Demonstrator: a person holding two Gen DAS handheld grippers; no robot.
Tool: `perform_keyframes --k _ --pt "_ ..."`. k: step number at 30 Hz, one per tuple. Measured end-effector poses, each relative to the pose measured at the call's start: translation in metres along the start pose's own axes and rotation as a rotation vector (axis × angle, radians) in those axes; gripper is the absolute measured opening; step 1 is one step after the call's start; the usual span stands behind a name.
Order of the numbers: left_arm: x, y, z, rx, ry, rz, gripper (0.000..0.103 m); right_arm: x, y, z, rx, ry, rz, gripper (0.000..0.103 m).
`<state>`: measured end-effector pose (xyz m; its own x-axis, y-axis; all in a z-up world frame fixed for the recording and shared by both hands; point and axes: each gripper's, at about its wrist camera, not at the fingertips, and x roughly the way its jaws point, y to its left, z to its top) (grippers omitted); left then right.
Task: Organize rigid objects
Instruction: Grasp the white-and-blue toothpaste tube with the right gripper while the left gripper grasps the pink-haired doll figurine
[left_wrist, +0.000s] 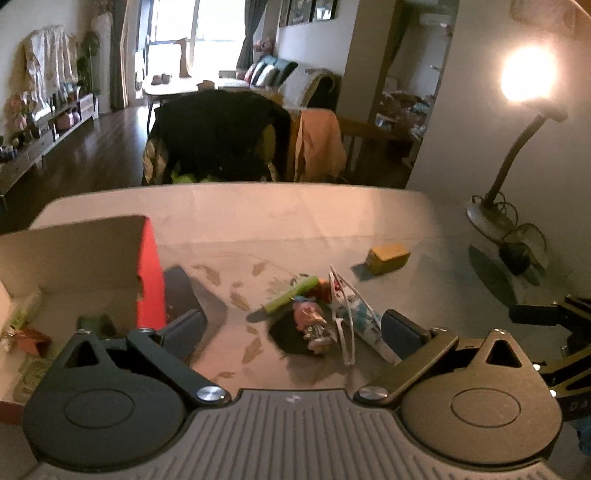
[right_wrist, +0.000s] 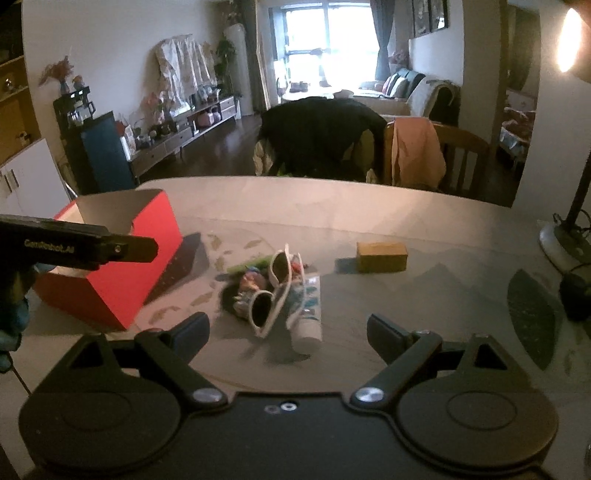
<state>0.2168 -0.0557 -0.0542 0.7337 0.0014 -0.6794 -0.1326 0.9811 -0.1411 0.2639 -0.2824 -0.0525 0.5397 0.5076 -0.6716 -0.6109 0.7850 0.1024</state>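
Observation:
A pile lies mid-table: white sunglasses (right_wrist: 275, 291) (left_wrist: 341, 314), a white-and-blue tube (right_wrist: 308, 314) (left_wrist: 364, 321), a small figurine (left_wrist: 310, 321) (right_wrist: 247, 286) and a green stick (left_wrist: 291, 295). A yellow box (left_wrist: 388, 258) (right_wrist: 381, 256) lies apart behind them. An open red box (right_wrist: 110, 266) (left_wrist: 149, 273) stands at the left and holds several items. My left gripper (left_wrist: 293, 332) is open and empty just before the pile. My right gripper (right_wrist: 288, 328) is open and empty, with the sunglasses and tube between its fingers' line.
A lamp base (left_wrist: 487, 218) with cables and a dark round object (left_wrist: 515, 254) stand at the table's right. Chairs draped with a black coat (left_wrist: 221, 136) and an orange cloth (left_wrist: 319, 144) stand behind the far edge. The left gripper's body (right_wrist: 74, 247) reaches in near the red box.

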Motion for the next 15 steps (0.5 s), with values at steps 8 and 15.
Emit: perform_keyframes --k 8,15 --pt "0.045 -0.005 0.003 -0.036 0.064 0.060 0.103 0.029 -0.021 -0.004 -0.030 0.050 0.024 0.090" --pt "0.088 -0.008 -0.002 -0.041 0.117 0.151 0.103 0.063 -0.031 -0.006 -0.053 0.101 0.039 0.086"
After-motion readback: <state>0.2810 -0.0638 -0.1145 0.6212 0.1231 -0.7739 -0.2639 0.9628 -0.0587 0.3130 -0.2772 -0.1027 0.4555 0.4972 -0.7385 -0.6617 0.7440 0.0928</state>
